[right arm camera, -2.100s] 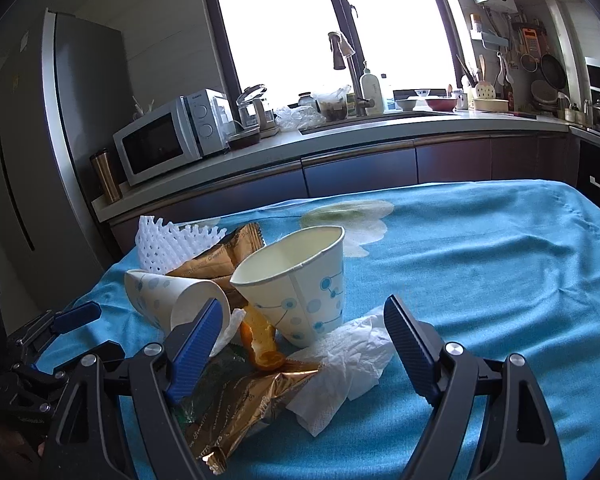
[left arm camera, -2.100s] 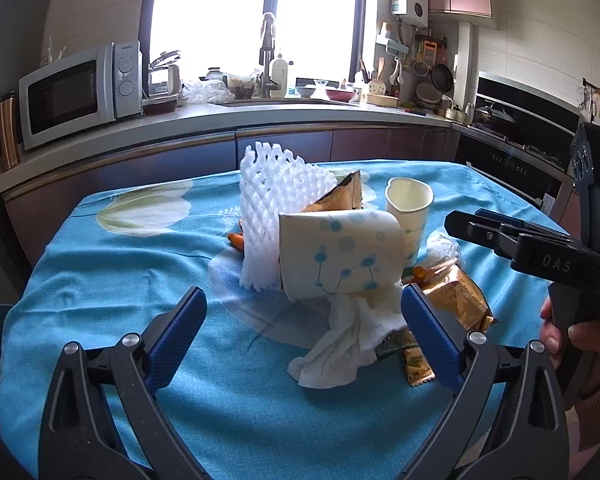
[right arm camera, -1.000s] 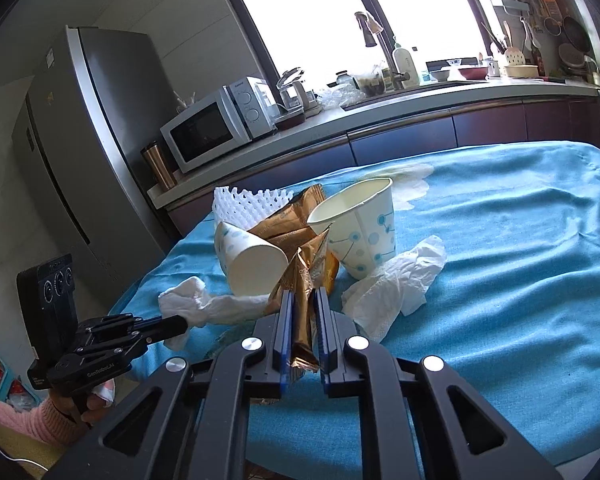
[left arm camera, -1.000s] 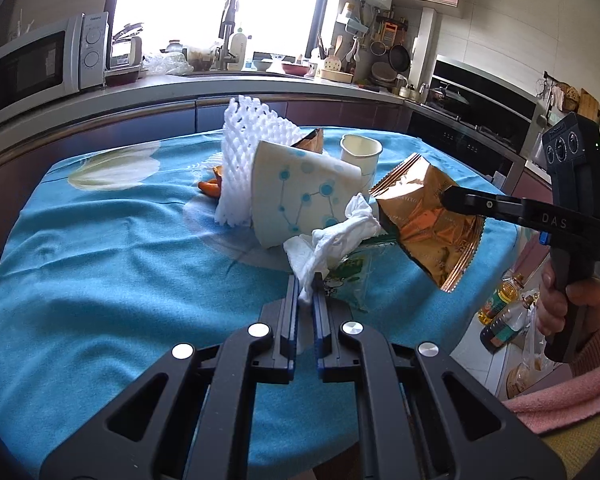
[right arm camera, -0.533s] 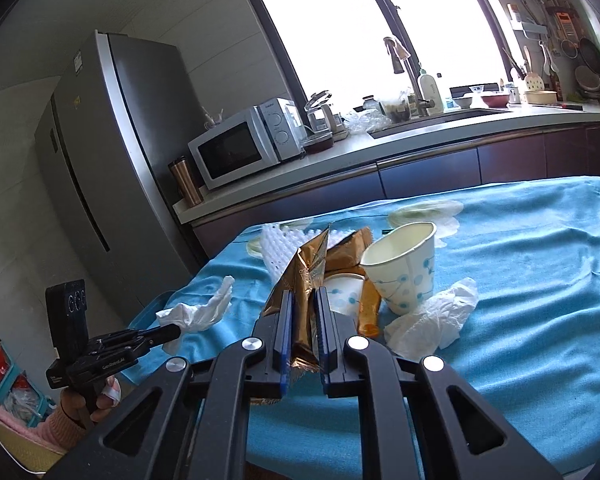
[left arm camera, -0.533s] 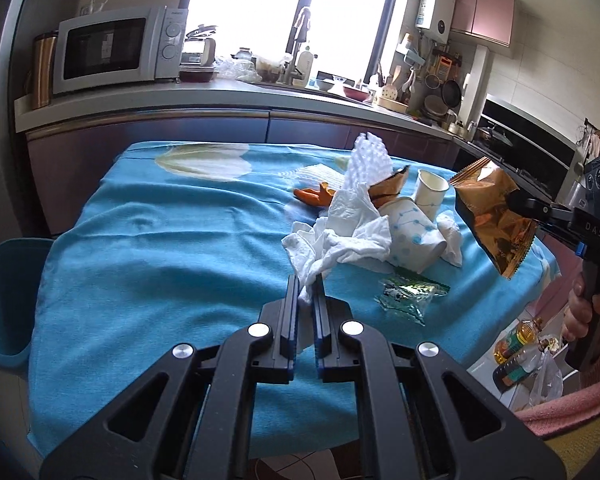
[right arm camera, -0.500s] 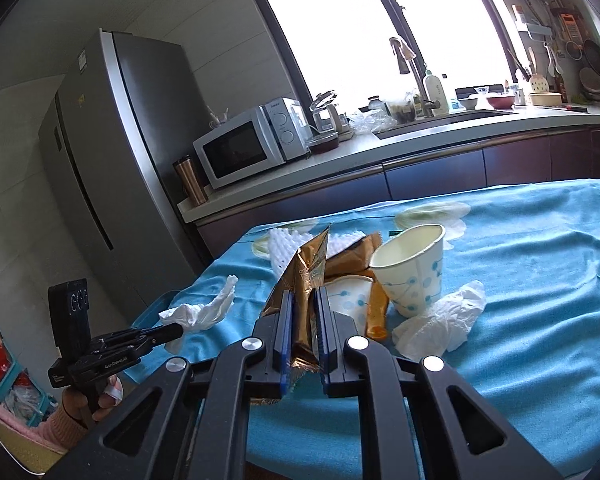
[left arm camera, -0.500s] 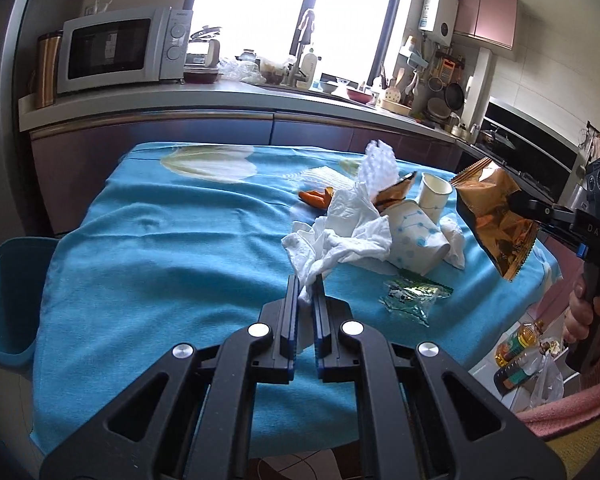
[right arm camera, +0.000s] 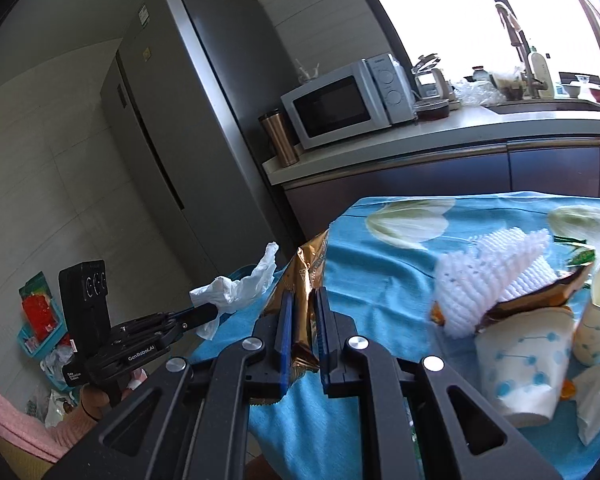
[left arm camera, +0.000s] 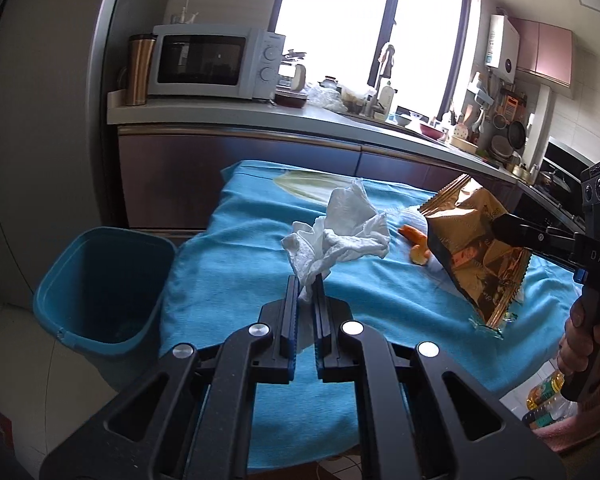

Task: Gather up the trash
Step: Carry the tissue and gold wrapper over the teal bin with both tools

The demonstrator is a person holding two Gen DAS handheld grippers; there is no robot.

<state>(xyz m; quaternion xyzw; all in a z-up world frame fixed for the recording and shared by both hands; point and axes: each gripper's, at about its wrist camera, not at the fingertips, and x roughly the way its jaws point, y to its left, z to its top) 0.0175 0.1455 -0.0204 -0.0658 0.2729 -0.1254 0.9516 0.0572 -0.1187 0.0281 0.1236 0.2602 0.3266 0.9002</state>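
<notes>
From the left wrist, the left gripper [left arm camera: 306, 286] is closed on a soft, light tissue [left arm camera: 338, 236], pinched at its lower tail, near the blue bin [left arm camera: 100, 280].

From the right wrist, the right gripper [right arm camera: 302, 312] clamps the crinkly, probably slippery snack wrapper [right arm camera: 306, 280] by its middle fold, above the table edge.

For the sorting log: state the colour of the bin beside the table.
Blue bin, seen best in the left wrist view.

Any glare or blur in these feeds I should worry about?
Left wrist view: window blown out white, tissue and bin sharp. Right wrist view: window glare upper right, foam net smeared by motion, edges bent by fisheye.
</notes>
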